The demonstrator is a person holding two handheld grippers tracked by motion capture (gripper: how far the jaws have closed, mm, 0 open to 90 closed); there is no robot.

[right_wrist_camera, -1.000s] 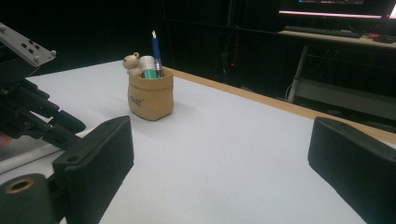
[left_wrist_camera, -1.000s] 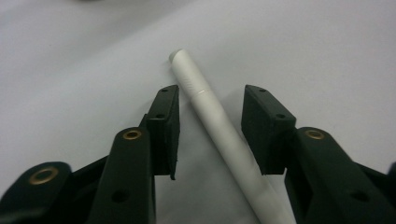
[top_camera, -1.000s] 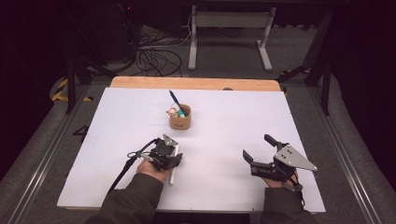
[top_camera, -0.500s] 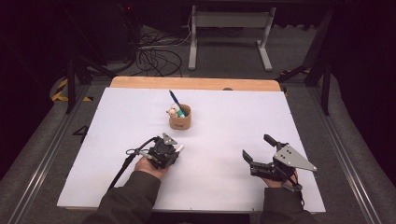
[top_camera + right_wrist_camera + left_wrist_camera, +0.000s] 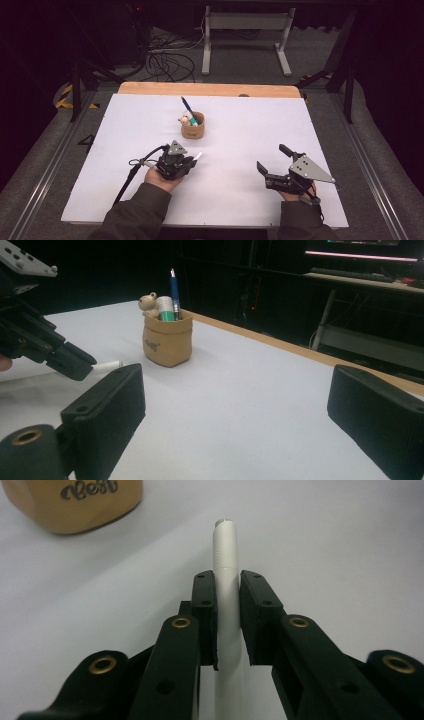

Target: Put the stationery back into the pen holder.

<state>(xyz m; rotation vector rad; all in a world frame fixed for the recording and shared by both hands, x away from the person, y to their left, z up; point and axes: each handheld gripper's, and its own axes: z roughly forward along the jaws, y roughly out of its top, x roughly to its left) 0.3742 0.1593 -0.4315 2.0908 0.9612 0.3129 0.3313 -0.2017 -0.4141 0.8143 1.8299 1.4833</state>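
- The white pen point(image 5: 226, 580) is clamped between the fingers of the left gripper point(image 5: 186, 162); in the left gripper view both pads are seen pressed against its barrel, and its capped end projects past the fingertips.
- The closing of these fingers onto the pen has just been completed.
- In the high view, the pen's tip point(image 5: 198, 156) is seen protruding from the left gripper toward the right, low over the white tabletop point(image 5: 125, 130), in front of the holder.
- Whether the pen is touching the tabletop cannot be told.
- The tan pen holder point(image 5: 193, 126) is placed upright on the tabletop, beyond the left gripper and near the middle of the sheet; dark lettering is printed on its side.
- A blue pen point(image 5: 174, 292), a green-and-white marker point(image 5: 165, 307) and a small bear figure point(image 5: 148, 304) are held in the holder, all rising above its rim.
- The right gripper point(image 5: 275, 163) is held low over the right side of the tabletop, well apart from the holder and the left gripper.
- Its fingers point(image 5: 107, 407) are spread wide and nothing is held between them.
- The left gripper is supported by the person's left hand point(image 5: 159, 180), with its cable trailed to the left.
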